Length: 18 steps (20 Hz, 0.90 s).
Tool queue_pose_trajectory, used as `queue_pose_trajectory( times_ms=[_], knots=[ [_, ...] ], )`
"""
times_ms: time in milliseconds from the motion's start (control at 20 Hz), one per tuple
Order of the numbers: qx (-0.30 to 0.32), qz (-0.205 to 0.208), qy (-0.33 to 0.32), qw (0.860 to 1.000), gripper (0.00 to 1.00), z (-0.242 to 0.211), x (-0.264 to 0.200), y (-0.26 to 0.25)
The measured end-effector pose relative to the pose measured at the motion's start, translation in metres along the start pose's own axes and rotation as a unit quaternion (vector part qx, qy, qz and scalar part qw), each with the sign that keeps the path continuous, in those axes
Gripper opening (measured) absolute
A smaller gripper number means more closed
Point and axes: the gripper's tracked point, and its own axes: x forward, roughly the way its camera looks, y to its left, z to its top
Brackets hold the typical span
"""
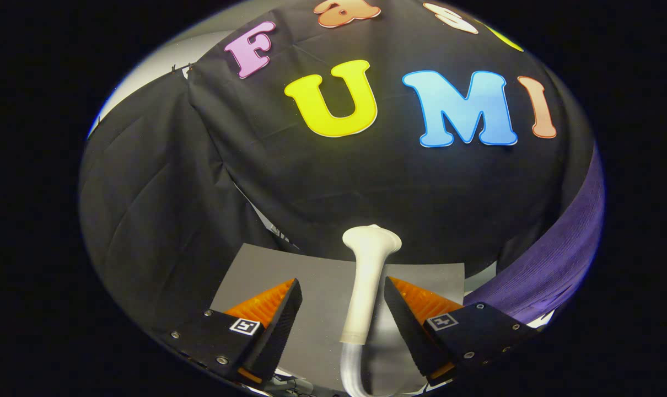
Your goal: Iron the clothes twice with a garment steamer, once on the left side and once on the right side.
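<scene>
While the gripper [342,300] hangs low over the grey mat [311,275], its fingers stand apart with the garment steamer [366,275] in the gap between them, nearer the right finger than the left. Neither finger presses on the handle as far as I can make out, though the lens bends things enough that the right one may be brushing it. The steamer's pale handle runs away from the fingers, its flared head at the far end near the booth wall, and a ribbed hose [349,366] trails from its near end beneath the gripper. Off to the right hangs a purple garment [559,259], well apart from the steamer head. My worry is the off-centre approach: closing from here, the right finger would likely meet the handle first and shove it sideways, and the hose could tug it askew once lifted.
</scene>
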Motion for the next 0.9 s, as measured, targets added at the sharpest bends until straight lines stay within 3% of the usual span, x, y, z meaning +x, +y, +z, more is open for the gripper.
queue_pose_trajectory(
  times_ms=[200, 400, 650, 900],
  knots=[
    [0.0, -0.009, 0.033, 0.999, 0.87, -0.009, 0.035, -0.013],
    [0.03, 0.015, 0.065, 0.997, 0.83, -0.028, 0.061, -0.013],
    [0.045, 0.015, 0.096, 0.994, 0.8, -0.046, 0.085, -0.028],
    [0.068, 0.029, 0.11, 0.991, 0.65, -0.055, 0.096, -0.028]
  ],
)
